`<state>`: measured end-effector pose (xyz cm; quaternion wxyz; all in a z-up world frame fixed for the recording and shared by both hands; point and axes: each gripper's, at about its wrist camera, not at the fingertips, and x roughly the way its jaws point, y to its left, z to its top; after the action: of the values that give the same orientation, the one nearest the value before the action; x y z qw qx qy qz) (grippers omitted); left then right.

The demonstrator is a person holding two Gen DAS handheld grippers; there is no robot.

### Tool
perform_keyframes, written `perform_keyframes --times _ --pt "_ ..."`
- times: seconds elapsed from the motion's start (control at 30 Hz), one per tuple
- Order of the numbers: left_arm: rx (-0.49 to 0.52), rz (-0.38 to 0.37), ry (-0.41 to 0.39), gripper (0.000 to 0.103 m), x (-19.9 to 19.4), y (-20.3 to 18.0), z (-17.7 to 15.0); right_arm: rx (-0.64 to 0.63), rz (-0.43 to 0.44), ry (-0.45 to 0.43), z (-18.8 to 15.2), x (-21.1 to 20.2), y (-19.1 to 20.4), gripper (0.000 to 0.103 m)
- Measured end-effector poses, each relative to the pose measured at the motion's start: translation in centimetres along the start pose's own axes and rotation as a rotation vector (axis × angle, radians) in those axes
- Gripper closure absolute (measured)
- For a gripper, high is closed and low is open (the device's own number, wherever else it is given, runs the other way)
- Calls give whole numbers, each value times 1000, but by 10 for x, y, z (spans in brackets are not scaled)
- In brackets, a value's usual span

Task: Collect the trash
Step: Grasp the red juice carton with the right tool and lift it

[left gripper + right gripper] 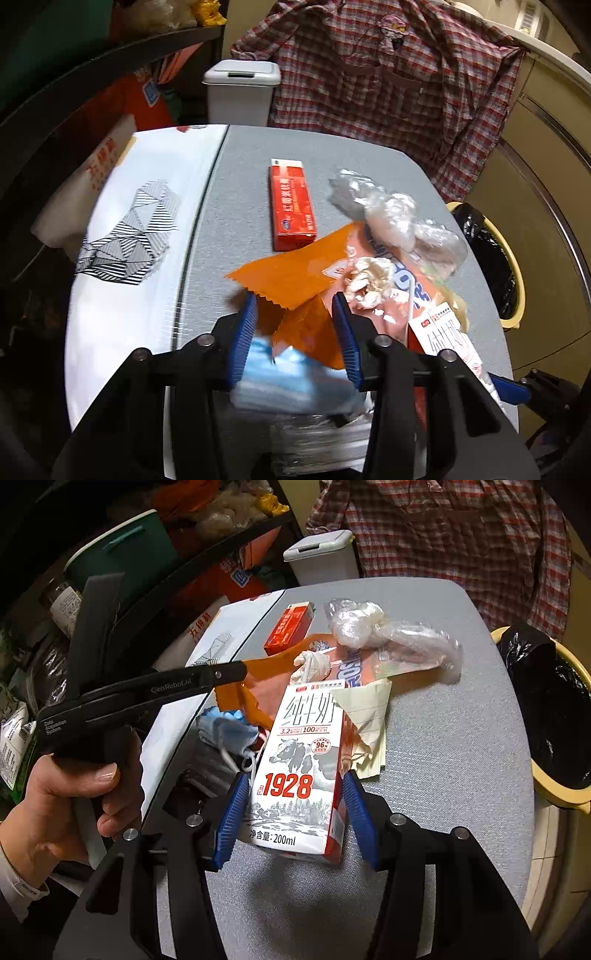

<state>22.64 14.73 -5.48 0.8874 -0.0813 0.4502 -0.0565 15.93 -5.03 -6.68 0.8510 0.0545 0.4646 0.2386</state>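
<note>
My left gripper (294,300) is down over the front of the trash pile, jaws shut on the bent end of an orange wrapper (291,273). A blue face mask (291,380) lies blurred underneath. In the right wrist view a hand (66,794) holds that gripper, and one of its fingers (207,677) reaches the wrapper (269,686). My right gripper (295,775) is open. A white-and-red milk carton (295,760) lies flat between its blue pads, which stand just off its sides.
On the grey table (443,757) lie a red box (293,206), crumpled clear plastic (391,214), a tissue wad (369,277) and cream paper (369,716). A yellow bin with a black bag (546,709) stands at the right edge. A white lidded bin (240,92) stands behind the table.
</note>
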Motion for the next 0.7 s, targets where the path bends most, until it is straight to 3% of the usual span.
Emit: perform_keyframes --times 0.1,0.2,0.27,0.3,0.4,0.47,0.53,0.7 --pt "3 36 -22 65 -10 2 4 -11 3 -10 1 -4 1 50" --pt "16 51 -70 60 -22 0 8 -18 16 -23 4 -12 0 52" --pt "22 55 -108 55 -31 -3 11 -25 23 -38 5 -18 0 81" --pt "26 58 -126 55 -34 -5 13 -26 34 -40 7 -22 -1 89" --pt "44 52 -143 55 -38 -12 15 -19 31 -29 8 -23 -5 89" --pt "51 48 -142 55 -39 -14 16 -29 30 1 6 -18 -6 82" --pt "53 45 -145 55 -38 -16 17 -55 54 21 3 -12 -2 49" --pt "40 45 -148 55 -41 -13 18 -110 33 35 -2 2 11 34"
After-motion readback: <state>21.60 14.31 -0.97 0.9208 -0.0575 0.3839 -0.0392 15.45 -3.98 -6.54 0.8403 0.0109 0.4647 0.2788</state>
